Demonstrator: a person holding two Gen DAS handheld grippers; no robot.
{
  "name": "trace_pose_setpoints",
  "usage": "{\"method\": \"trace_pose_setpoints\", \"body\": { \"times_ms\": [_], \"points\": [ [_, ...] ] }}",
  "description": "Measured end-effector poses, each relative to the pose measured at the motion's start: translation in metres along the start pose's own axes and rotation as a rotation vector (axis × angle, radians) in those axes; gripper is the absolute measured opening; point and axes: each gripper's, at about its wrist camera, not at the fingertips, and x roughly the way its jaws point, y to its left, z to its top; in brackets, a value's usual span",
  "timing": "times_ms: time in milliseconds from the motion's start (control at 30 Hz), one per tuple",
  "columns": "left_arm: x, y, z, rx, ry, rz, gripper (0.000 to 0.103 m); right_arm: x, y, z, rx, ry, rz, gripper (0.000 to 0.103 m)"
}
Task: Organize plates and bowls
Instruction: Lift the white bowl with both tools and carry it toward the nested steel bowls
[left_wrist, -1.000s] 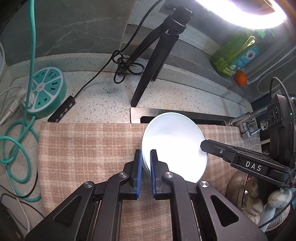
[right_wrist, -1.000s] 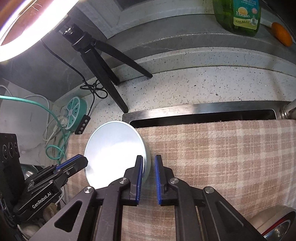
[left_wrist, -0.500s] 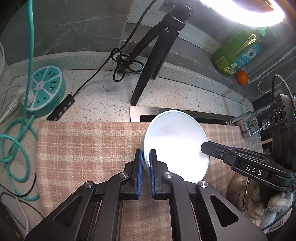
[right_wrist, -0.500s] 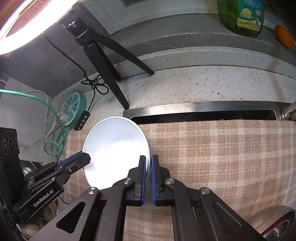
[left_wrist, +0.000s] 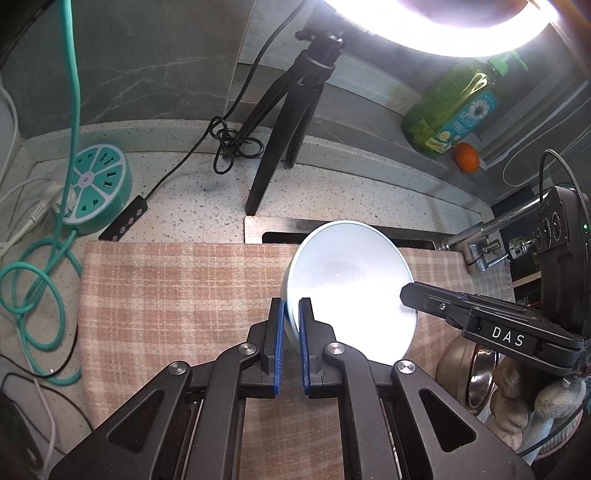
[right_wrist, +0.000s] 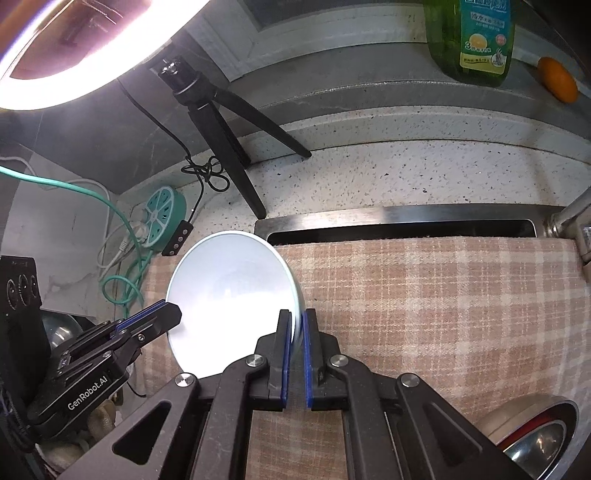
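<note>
A pale blue-white bowl (left_wrist: 351, 288) hangs tilted above the checked cloth (left_wrist: 177, 288), held from both sides. My left gripper (left_wrist: 291, 314) is shut on the bowl's left rim. My right gripper (right_wrist: 297, 325) is shut on its right rim, and the bowl (right_wrist: 229, 295) fills the left of that view. Each gripper shows in the other's view: the right one (left_wrist: 406, 295) at the bowl's right edge, the left one (right_wrist: 173, 314) at its left edge. A steel bowl (left_wrist: 469, 369) sits low on the right, partly hidden by a gloved hand (left_wrist: 517, 406).
The cloth covers the sink (right_wrist: 399, 225), whose back rim shows. A black tripod (left_wrist: 291, 110) with a ring light (left_wrist: 443, 33) stands behind. A teal power hub (left_wrist: 99, 188) and cables lie on the left. A green detergent bottle (right_wrist: 472, 37), an orange (right_wrist: 557, 79) and a tap (left_wrist: 472, 243) are on the right.
The right gripper closed onto the bowl's rim. Both grippers then rose with the bowl, which lifted off the cloth and tilted.
</note>
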Motion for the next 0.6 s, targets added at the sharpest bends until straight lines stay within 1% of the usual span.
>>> {"method": "trace_pose_setpoints", "body": {
  "times_ms": [233,600],
  "points": [
    [-0.019,-0.018,-0.008,-0.001,-0.034,0.01,0.006,-0.021,-0.002,-0.007,-0.026,-0.01,0.018,0.005],
    [-0.033,-0.051,-0.028,-0.012,-0.06,0.015,0.006,-0.054,-0.018,-0.021,-0.053,-0.024,0.029,0.005]
  ]
}}
